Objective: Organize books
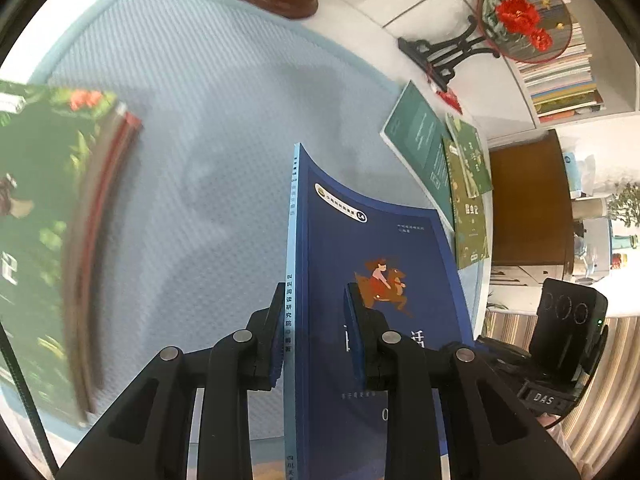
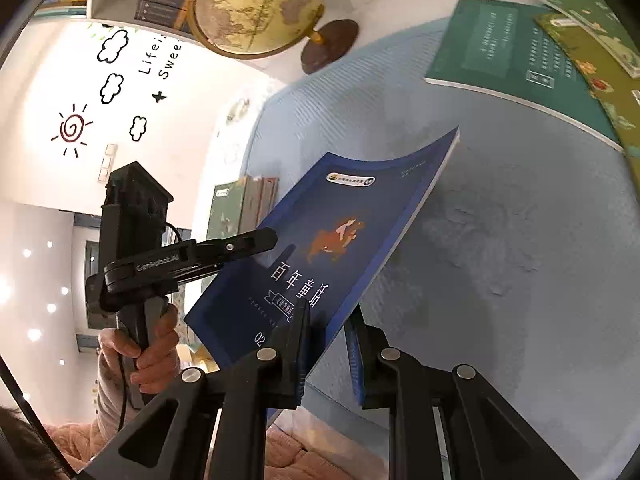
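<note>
Blue book up off mat, pinched btwn left gripper at spine edge & right gripper at bottom edge. Book stack left of it on mat. Three overlapping books right, at mat edge. Globe behind mat, far side; fan on stand behind right-hand books, before shelf.

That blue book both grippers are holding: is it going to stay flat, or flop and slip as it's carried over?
Likely floppy: the blue book is a thin paperback, and its free top edge already curves. With the left gripper and right gripper both clamped near its lower edge, the far end may sag further. The cover looks glossy, so it could slip if tilted steeply.
</note>
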Available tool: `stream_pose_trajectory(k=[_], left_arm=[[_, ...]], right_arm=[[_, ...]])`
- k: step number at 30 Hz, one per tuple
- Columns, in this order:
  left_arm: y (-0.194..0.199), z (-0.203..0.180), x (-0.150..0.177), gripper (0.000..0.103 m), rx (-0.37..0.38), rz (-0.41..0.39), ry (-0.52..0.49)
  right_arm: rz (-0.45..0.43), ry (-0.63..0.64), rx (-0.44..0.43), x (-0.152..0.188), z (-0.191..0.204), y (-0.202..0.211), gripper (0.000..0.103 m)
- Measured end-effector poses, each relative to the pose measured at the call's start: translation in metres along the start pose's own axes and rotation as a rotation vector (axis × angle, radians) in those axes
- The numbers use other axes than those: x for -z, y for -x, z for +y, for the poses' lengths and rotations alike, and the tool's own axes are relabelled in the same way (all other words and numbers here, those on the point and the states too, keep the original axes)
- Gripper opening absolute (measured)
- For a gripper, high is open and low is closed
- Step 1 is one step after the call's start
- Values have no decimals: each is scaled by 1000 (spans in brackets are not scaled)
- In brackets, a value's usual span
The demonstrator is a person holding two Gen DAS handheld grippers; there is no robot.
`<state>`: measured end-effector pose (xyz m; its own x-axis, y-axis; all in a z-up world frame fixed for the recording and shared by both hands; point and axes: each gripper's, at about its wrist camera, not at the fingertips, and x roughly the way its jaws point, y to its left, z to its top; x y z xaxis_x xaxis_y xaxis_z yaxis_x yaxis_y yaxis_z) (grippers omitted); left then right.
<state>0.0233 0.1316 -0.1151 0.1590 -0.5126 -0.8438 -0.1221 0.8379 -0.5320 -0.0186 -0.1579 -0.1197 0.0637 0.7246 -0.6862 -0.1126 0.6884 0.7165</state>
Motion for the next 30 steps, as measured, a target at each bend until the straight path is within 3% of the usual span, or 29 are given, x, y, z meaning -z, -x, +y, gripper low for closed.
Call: stream_pose_trajectory(k=[12,22,30], left_arm=[[42,16,-24,22,-17,-34,-74],[76,55,-29,22,-9,-89,-46],[99,99,-29,22,-12,-131,21]], right_arm=[[-104,-6,-8,-1,47,-20,18],[-87,28,-5,-11,83,-53,18],[-26,80,-31,-23,109,-95,19]])
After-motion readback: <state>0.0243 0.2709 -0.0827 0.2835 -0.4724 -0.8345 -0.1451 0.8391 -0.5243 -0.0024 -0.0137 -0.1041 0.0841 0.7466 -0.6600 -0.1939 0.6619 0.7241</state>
